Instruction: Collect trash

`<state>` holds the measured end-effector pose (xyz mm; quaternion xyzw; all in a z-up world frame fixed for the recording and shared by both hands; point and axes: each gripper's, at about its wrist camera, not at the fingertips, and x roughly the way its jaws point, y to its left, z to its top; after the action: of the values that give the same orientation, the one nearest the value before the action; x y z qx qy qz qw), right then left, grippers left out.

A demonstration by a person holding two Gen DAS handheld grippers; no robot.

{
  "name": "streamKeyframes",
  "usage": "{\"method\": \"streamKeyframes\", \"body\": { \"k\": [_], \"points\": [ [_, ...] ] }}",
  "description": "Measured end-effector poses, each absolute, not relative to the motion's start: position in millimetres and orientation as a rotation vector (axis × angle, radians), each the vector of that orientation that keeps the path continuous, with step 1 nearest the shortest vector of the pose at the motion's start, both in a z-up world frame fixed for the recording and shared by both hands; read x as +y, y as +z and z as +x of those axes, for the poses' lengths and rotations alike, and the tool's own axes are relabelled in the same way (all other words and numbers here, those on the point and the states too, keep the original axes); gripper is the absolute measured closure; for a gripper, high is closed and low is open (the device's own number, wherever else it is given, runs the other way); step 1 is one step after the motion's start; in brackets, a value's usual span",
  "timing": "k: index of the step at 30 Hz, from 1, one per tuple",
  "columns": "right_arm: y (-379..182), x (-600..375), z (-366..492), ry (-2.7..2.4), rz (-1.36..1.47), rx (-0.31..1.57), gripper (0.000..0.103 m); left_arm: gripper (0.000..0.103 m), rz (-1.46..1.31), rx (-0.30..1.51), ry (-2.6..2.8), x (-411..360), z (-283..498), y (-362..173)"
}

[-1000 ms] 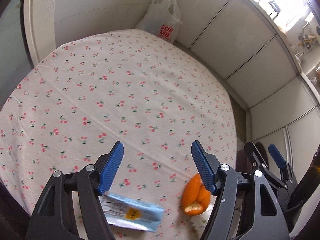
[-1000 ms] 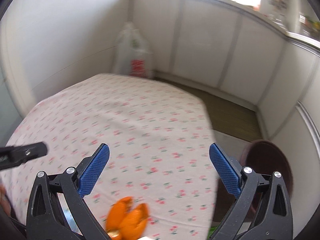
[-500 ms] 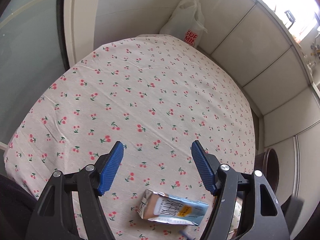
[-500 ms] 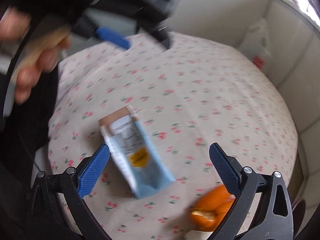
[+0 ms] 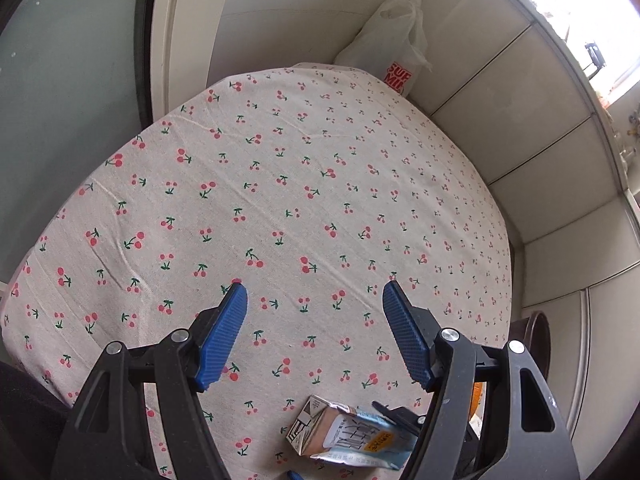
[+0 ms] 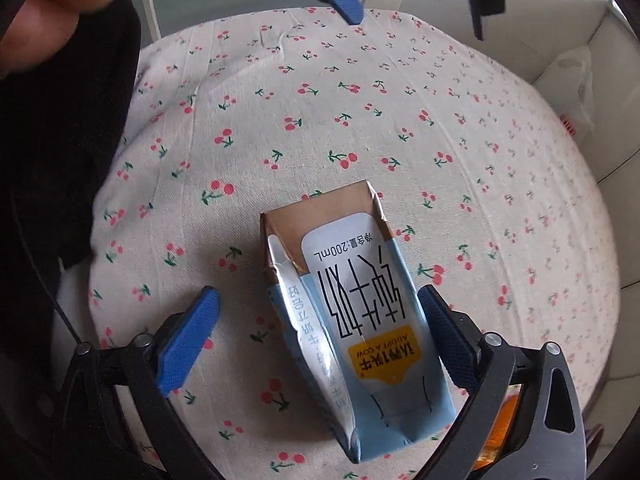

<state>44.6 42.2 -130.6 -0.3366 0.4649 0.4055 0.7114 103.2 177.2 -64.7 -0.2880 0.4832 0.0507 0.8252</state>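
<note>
Closing your right hand-held gripper [image 6: 318,320] around the carton [image 6: 352,312], one pad touching, not yet gripping | left hand-held gripper [image 5: 315,330] hanging open, empty | risk: flattened carton is sliding off the bench [image 6: 460,140] as you're squeezing.

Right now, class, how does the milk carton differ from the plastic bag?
The milk carton is pale blue and brown; the plastic bag is white with red print. The carton lies flat and squashed; the bag stands upright. The carton rests on the cherry tablecloth; the bag sits beyond its far edge, by the wall. Both carry printed lettering.
</note>
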Motion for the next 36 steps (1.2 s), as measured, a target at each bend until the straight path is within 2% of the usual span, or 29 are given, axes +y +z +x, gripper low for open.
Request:
{"method": "streamKeyframes", "body": {
  "k": [2, 3, 10, 18, 27, 36],
  "points": [
    [-129, 39, 54, 0.918, -0.679, 1.081, 0.044, 0.034, -0.621, 1.032, 0.110, 179, 104, -68],
    [-127, 38, 58, 0.912, -0.660, 1.082, 0.047, 0.034, -0.629, 1.034, 0.109, 180, 105, -69],
    [-118, 12, 81, 0.879, -0.528, 1.108, 0.047, 0.034, -0.646, 1.038, 0.110, 178, 109, -72],
    [-83, -44, 117, 0.747, -0.347, 1.043, 0.047, 0.034, -0.651, 1.082, 0.093, 159, 122, -83],
    [-47, -125, 165, 0.492, -0.149, 0.936, 0.047, 0.034, -0.616, 1.146, 0.018, 107, 133, -93],
    [-36, -170, 175, 0.354, -0.028, 0.876, 0.047, 0.034, -0.498, 1.270, -0.160, 14, 139, -111]
  ]
}}
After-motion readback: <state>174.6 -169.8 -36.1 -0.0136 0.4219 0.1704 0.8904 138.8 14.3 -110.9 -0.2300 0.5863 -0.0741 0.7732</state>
